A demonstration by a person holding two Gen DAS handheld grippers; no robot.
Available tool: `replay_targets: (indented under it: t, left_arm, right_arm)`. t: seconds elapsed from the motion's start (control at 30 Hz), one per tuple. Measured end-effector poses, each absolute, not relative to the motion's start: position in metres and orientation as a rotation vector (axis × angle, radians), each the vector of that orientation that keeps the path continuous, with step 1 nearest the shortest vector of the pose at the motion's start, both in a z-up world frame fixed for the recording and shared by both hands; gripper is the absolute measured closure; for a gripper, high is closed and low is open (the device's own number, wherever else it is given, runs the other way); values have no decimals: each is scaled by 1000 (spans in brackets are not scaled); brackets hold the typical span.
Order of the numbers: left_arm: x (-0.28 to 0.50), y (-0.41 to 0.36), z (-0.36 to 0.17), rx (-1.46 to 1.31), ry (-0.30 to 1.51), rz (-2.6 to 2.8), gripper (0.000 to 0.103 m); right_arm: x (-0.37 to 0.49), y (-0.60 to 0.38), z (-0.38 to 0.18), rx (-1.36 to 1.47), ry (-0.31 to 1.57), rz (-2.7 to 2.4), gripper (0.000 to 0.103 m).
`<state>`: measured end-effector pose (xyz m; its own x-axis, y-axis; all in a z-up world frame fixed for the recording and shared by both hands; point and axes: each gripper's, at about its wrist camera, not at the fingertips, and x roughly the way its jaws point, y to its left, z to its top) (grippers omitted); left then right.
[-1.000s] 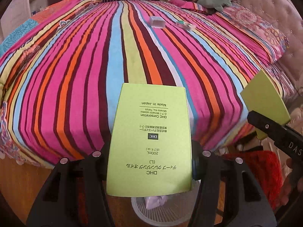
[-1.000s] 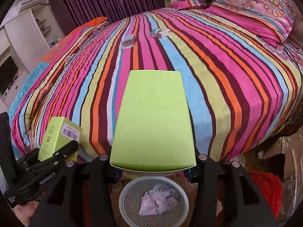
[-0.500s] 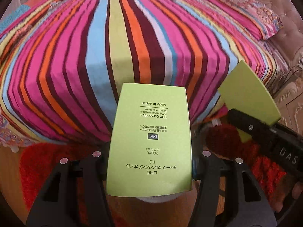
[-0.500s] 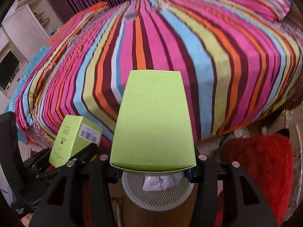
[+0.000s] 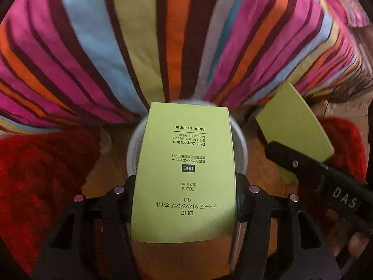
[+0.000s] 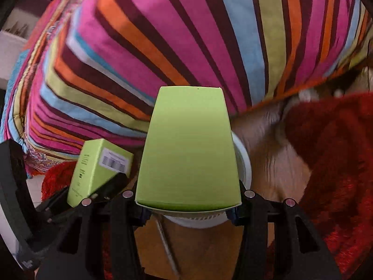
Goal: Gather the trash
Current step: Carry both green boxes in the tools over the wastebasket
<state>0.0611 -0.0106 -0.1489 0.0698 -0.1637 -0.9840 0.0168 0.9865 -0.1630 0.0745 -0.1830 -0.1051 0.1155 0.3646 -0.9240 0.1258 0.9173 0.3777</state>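
Observation:
My left gripper [image 5: 184, 200] is shut on a lime-green DHC box [image 5: 184, 170] with printed text, held over a white mesh trash basket [image 5: 241, 149] on the floor. My right gripper [image 6: 188, 200] is shut on a second, plain lime-green box [image 6: 188, 147], also over the basket's white rim [image 6: 243, 161]. Each box hides most of the basket. The right gripper's box shows at the right of the left wrist view [image 5: 293, 121]. The left gripper's box, with its barcode, shows at the left of the right wrist view [image 6: 98, 165].
The bed's striped cover [image 5: 139, 46] hangs down just behind the basket. A red shaggy rug [image 5: 39, 175] lies on both sides on the wooden floor [image 6: 198, 252]. A thin metal rod [image 6: 167, 249] lies on the floor under the right gripper.
Both grippers have tilted down and lowered from bed level toward the floor, each still holding its box. The basket now sits right under both boxes.

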Motion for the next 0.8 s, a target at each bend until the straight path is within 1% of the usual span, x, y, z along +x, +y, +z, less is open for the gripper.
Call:
replay_targets:
  t: [0.37,0.57,0.8]
  left_arm:
    - [62,-23,-211,-113,1720,-129,47]
    - [63,-24,-242,-125,1812,-114,47]
    - [61,-31,-267,-114,1886,-123,47]
  right_arm:
    - [73,-175,-168,481,1681,129,57]
    - [71,-169,-189,493,1753,103,57]
    - [73,-162,-212,500,1830,76,57]
